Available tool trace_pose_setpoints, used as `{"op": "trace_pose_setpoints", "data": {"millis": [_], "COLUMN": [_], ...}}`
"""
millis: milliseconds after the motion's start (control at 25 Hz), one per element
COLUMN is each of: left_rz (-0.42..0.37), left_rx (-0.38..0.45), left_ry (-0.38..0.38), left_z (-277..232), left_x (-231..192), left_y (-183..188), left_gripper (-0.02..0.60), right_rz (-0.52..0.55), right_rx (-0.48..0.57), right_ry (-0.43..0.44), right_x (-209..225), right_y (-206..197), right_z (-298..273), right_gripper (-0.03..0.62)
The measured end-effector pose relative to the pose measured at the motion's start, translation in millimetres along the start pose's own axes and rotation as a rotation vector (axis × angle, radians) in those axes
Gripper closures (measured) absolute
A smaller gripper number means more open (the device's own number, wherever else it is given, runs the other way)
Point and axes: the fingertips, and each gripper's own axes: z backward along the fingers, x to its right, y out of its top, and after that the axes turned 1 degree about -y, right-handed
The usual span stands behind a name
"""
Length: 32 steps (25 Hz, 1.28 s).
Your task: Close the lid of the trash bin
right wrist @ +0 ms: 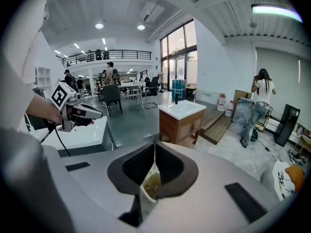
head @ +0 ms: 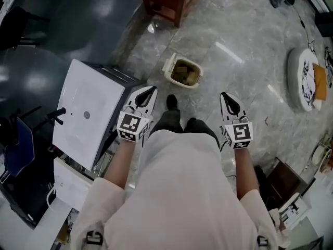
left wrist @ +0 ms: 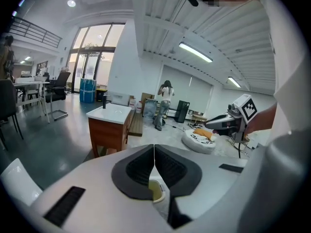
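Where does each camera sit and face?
Head view: on the person's head, looking steeply down at the open trash bin; torso, forearms, left gripper, right gripper show.
Left gripper view: on the left gripper, looking along its shut jaws; right gripper at right.
Right gripper view: on the right gripper, along its shut jaws; left gripper at left.
Both gripper views share the trash bin and wooden cabinet.

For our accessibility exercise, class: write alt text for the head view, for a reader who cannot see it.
Seen from above, a person points a left tool and a right tool, both shut, toward a small cream trash bin standing open on the marble floor beyond their shoes. A white washbasin unit stands at left.
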Motion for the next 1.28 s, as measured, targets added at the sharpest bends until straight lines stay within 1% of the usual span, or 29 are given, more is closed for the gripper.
{"op": "trace_pose_setpoints", "data": {"millis": [120, 240, 360, 520, 720, 1000, 1040, 1080, 1120, 1280], "left_rz": [0.013, 0.044, 0.079, 0.098, 0.120, 0.164, 0.169, 0.173, 0.178, 0.187], "left_rx": [-0.039, -0.073, -0.098, -0.132, -0.166, -0.231, -0.246, -0.263, -0.280, -0.334], "left_ry": [-0.020, -0.040, -0.063, -0.083, -0.085, -0.088, -0.092, -0.096, -0.100, -0.100], "left_z": [-11.2, -21.4, -33.9, -51.3, -77.4, -118.7, -124.2, -129.3, -134.2, -154.5], "left_x": [-11.9, -19.9, -23.3, -27.0, -34.6, -46.5, -47.8, -48.6, -49.3, -54.3], "left_y": [-14.8, -32.4, -49.1, -67.7, -90.3, -126.3, -134.2, -142.7, -151.4, -182.3], "left_gripper": [0.563, 0.561, 0.561, 0.561, 0.561, 0.560, 0.553, 0.534, 0.495, 0.483], "right_rz": [-0.013, -0.011, -0.015, -0.019, -0.034, -0.096, -0.106, -0.115, -0.122, -0.136], "right_rx": [-0.035, -0.065, -0.096, -0.127, -0.154, -0.188, -0.191, -0.195, -0.201, -0.220], "right_ry": [-0.004, 0.006, 0.012, 0.020, 0.028, 0.040, 0.044, 0.048, 0.053, 0.077], "right_x": [-8.3, -17.7, -21.6, -23.2, -17.4, -0.3, 0.1, -0.2, -1.0, -4.2], "right_y": [-6.9, -13.3, -22.8, -34.8, -55.1, -86.0, -90.8, -95.8, -100.8, -119.7], "right_z": [-9.3, -15.0, -19.2, -26.0, -36.4, -57.2, -60.1, -62.8, -65.3, -75.2], "right_gripper": [0.562, 0.562, 0.562, 0.562, 0.562, 0.562, 0.562, 0.562, 0.562, 0.562]}}
